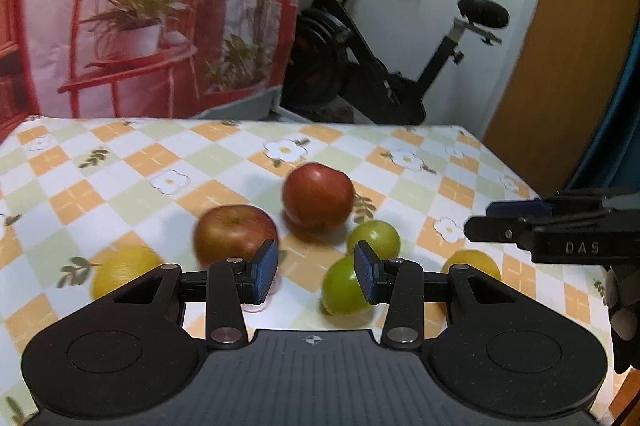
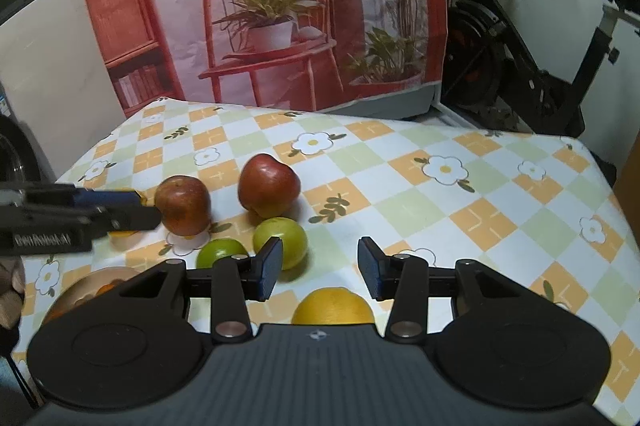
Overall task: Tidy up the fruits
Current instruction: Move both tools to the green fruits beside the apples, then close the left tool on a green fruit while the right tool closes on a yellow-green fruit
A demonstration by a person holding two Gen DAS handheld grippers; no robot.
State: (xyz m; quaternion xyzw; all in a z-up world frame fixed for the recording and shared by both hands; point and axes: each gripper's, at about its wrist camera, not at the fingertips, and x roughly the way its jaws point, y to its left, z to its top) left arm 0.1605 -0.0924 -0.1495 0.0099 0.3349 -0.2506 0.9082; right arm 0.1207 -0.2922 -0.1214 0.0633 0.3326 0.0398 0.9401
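the sorting looked barely begun. six fruits lay loose on the table (image 2: 460, 210), clustered toward its near left part as the right wrist view showed it: two red apples, one (image 2: 183, 204) nearer the left edge and the other (image 2: 269, 185) just beside it toward the middle; two green fruits, one (image 2: 281, 241) touching the front of the second apple and the other (image 2: 221, 252) just beside it; and two yellow fruits, one (image 2: 333, 306) at the near edge under the right gripper (image 2: 319, 268), the other (image 1: 124, 270) seen only from the left wrist, near the first apple on the left-edge side. a pale round bowl or plate (image 2: 100, 280) sat near the near left corner with something orange in it, too hidden to name; if that was the goal, nearly all the work remained.

the right gripper's jaws stood apart with nothing between them, hanging over bare cloth above the yellow fruit. the left gripper (image 1: 316, 276) likewise stood apart and empty, its right pad in front of a green fruit (image 1: 342, 286) without clamping it.

the table wore a checked cloth of orange, pale green and white squares with daisies and leaf sprigs. behind its far edge hung a printed backdrop (image 2: 260, 6) of a red chair, potted plants and a bookcase. an exercise bike (image 1: 384, 38) stood beyond the far right corner against a white wall, beside a wooden door (image 1: 560, 26).
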